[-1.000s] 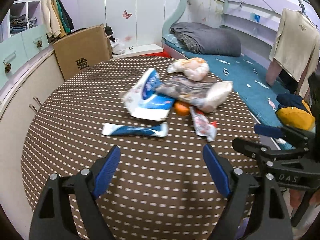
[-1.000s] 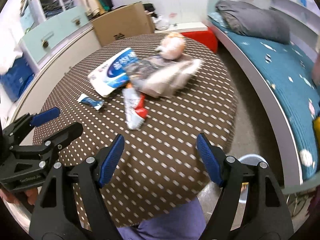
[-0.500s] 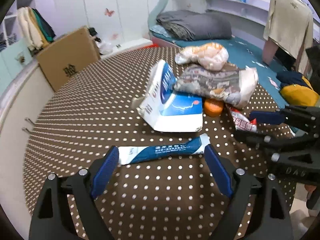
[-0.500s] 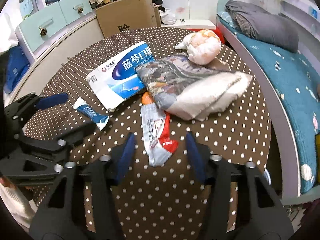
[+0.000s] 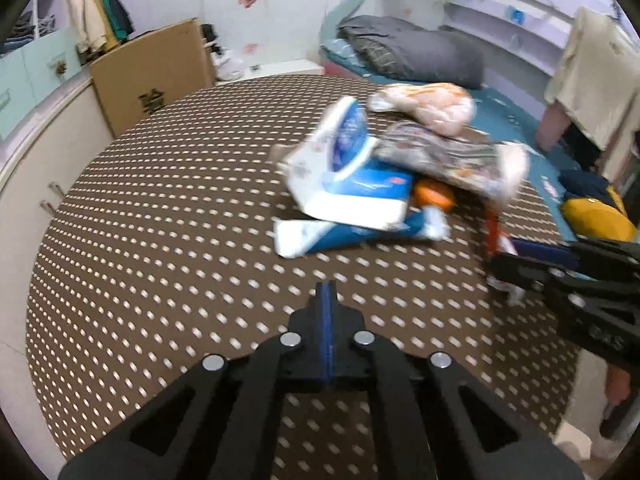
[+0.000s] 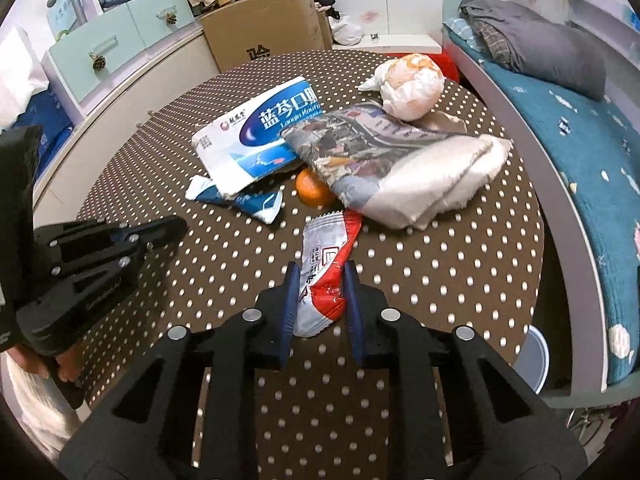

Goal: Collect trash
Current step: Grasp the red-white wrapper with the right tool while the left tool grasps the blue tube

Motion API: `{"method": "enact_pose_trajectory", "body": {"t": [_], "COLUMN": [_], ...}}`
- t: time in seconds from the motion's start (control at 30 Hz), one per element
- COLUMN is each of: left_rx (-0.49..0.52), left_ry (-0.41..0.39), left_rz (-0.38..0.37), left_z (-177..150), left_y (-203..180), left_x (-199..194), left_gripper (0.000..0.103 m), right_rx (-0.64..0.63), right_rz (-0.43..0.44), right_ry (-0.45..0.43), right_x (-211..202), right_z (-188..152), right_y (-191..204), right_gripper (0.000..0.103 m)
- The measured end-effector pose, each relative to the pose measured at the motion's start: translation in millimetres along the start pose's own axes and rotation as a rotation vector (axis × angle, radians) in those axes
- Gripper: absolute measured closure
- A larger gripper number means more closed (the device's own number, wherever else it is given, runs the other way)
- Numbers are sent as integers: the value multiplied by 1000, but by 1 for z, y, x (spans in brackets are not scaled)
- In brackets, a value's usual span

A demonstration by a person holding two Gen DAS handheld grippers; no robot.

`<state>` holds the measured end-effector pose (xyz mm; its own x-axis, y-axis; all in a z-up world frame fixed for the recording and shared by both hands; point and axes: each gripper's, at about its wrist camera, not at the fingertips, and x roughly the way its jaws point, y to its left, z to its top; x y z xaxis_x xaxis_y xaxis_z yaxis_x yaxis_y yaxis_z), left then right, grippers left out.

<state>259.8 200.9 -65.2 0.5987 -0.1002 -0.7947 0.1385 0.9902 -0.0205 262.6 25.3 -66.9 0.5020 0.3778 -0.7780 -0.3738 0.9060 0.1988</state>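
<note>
1. Landmark: orange fruit [image 6: 314, 192] on the dotted table [image 6: 440, 272].
2. Right gripper [image 6: 320, 300]: jaws just closing, pads pinching the red-and-white wrapper [image 6: 326, 276], which lies just in front of the fruit.
3. Left gripper [image 5: 327, 320]: jaws pressed together, nothing between them, well short of the blue-and-white sachet [image 5: 344, 236] left of the fruit.

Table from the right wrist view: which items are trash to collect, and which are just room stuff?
Trash to collect:
red-and-white wrapper, between the right gripper pads
blue sachet
blue-and-white carton
printed bag
knotted plastic bag
orange item, identity unclear

Lying about:
cardboard box
grey pillow
drawers
</note>
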Motion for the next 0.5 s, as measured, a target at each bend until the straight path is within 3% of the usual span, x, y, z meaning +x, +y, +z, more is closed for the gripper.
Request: {"method": "enact_pose_trajectory", "body": {"t": [0.03, 0.07, 0.1, 0.13, 0.33, 0.47, 0.5], "left_rx": [29, 70, 88, 97, 120, 169, 173], "left_ry": [-14, -37, -56, -75, -96, -31, -8], "left_rz": [0, 19, 38, 51, -28, -25, -38], "left_z": [-1, -1, 1, 5, 36, 40, 39], "left_y": [-3, -9, -12, -13, -8, -11, -12], "left_x": [-3, -7, -9, -9, 8, 35, 41], "left_gripper": [98, 79, 42, 34, 34, 35, 39], "right_rx": [-2, -4, -3, 1, 13, 4, 3], "right_rz": [-8, -11, -11, -9, -5, -7, -6], "right_ry": [0, 0, 1, 2, 7, 9, 9], "right_x": [-2, -3, -3, -4, -6, -5, -5], "right_z": [-2, -3, -4, -5, -5, -4, -4], "right_y": [-1, -1, -3, -5, -9, -7, -7], "right_gripper": [80, 80, 80, 80, 80, 80, 80]}}
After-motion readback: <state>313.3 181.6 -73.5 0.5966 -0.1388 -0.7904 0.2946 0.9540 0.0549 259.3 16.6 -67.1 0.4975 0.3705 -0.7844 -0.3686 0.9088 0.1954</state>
